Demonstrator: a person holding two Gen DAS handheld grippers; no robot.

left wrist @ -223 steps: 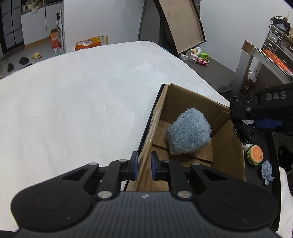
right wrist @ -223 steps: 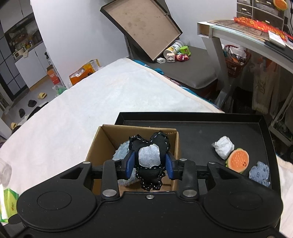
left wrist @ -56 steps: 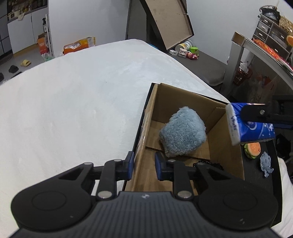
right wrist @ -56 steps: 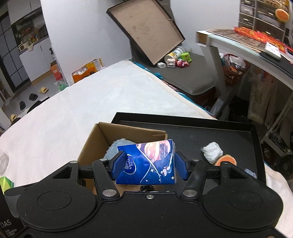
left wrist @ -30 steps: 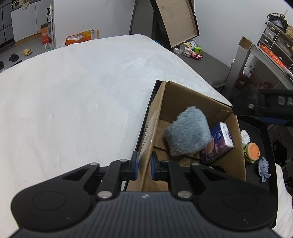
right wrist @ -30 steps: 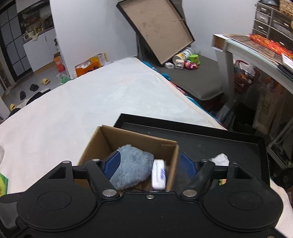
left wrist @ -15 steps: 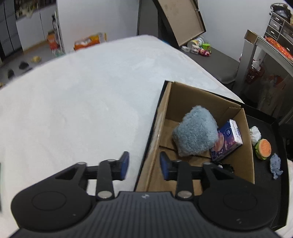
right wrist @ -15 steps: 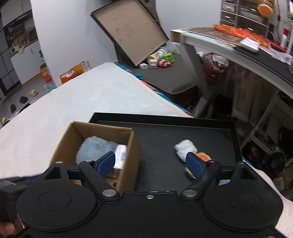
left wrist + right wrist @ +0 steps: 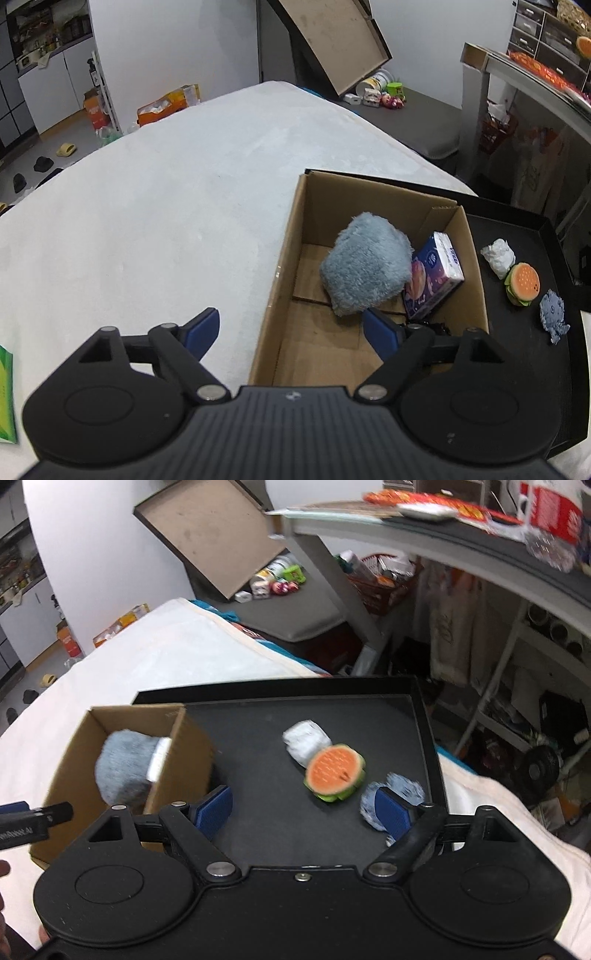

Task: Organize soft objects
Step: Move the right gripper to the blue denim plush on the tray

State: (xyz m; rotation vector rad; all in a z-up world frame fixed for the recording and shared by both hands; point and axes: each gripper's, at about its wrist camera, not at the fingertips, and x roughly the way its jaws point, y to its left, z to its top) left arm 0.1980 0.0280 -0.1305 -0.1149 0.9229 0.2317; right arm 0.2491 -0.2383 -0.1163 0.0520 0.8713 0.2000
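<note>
The left gripper [image 9: 291,332] is hanging over the near left wall of the box [image 9: 273,295], and its jaws are opening; that wall is passing between the blue pads, neither pad pressing on it. Inside the box, a black item is peeking out just past the right pad, too hidden to name. Beyond it, the blue plush [image 9: 365,266] is sitting mid-box, touching the tissue pack [image 9: 434,280], which is leaning against the right wall. The box is standing at the left end of the black tray [image 9: 546,229], which is resting on the white bed [image 9: 147,221].

Over on the right, the right gripper [image 9: 303,812] is hovering above the tray floor, jaws spread wide and holding nothing. The grey-blue toy [image 9: 402,790] is lying just behind the right pad. Ahead, the burger [image 9: 334,771] is sitting touching the white wad [image 9: 306,740]. Far off, a brown board [image 9: 207,531] is leaning on the wall.
</note>
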